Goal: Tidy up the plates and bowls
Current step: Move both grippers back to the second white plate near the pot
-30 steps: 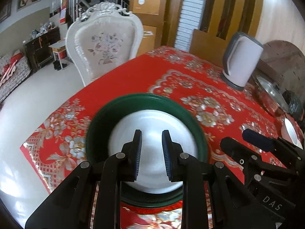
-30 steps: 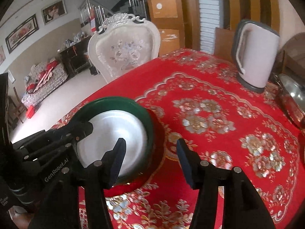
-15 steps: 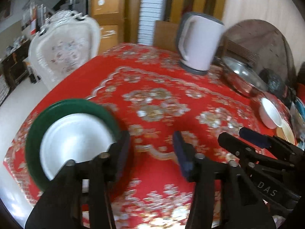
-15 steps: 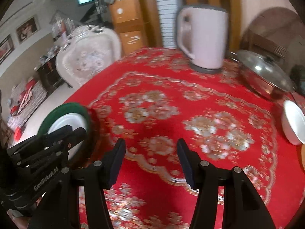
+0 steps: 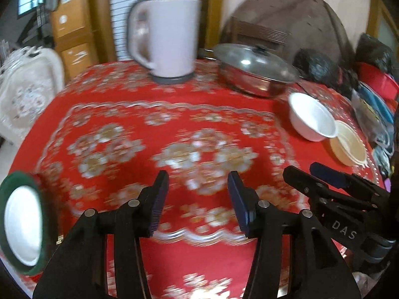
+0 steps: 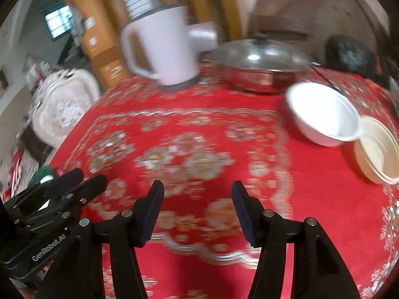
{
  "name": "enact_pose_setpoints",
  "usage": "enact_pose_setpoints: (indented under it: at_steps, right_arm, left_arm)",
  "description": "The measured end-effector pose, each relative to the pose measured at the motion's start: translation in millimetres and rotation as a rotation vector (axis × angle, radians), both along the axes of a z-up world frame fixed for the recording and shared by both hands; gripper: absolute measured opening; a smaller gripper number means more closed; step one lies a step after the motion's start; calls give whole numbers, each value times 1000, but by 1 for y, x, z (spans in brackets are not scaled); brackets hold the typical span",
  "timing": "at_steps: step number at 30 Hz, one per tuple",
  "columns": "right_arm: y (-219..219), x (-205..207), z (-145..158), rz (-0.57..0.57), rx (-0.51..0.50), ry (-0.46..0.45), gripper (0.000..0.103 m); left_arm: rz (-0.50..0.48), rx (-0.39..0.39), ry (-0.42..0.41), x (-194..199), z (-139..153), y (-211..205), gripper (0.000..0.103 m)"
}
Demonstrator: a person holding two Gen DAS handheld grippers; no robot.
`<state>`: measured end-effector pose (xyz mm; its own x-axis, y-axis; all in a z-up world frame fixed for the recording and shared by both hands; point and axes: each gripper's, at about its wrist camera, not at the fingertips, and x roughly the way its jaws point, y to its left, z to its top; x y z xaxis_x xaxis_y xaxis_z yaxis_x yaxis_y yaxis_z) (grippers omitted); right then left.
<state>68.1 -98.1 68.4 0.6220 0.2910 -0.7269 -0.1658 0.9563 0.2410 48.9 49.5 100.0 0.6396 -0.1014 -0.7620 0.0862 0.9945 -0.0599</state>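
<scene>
Both left gripper (image 5: 197,183) and right gripper (image 6: 197,194) jaws open, empty; white bowl (image 6: 323,114) sits ahead-right of jaws, touching tan bowl (image 6: 377,149), so a careless grab could knock it.

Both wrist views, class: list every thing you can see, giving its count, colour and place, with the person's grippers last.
tablecloth: one, red with floral pattern, covering table
kettle: one, pale, far edge
lidded pot: one, steel, beside kettle
white bowl: one, far right
beige bowl: one, next to white bowl
green plate: one, white plate inside, left edge
chair: one, white, far left
left gripper: open, empty
right gripper: open, empty
</scene>
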Motion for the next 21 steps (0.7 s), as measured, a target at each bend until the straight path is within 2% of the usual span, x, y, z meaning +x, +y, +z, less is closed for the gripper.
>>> enact_pose_setpoints:
  at_steps: [9, 15, 21]
  right_arm:
    - [-92, 23, -14, -149, 35, 46, 58]
    - [-141, 44, -9, -219, 69, 43, 58]
    - [-180, 76, -4, -278, 88, 35, 58]
  left_arm:
    - [-106, 6, 69, 54, -9, -82, 49]
    - [-133, 10, 97, 85, -15, -121, 49]
    - [-121, -20, 103, 116, -21, -148, 49]
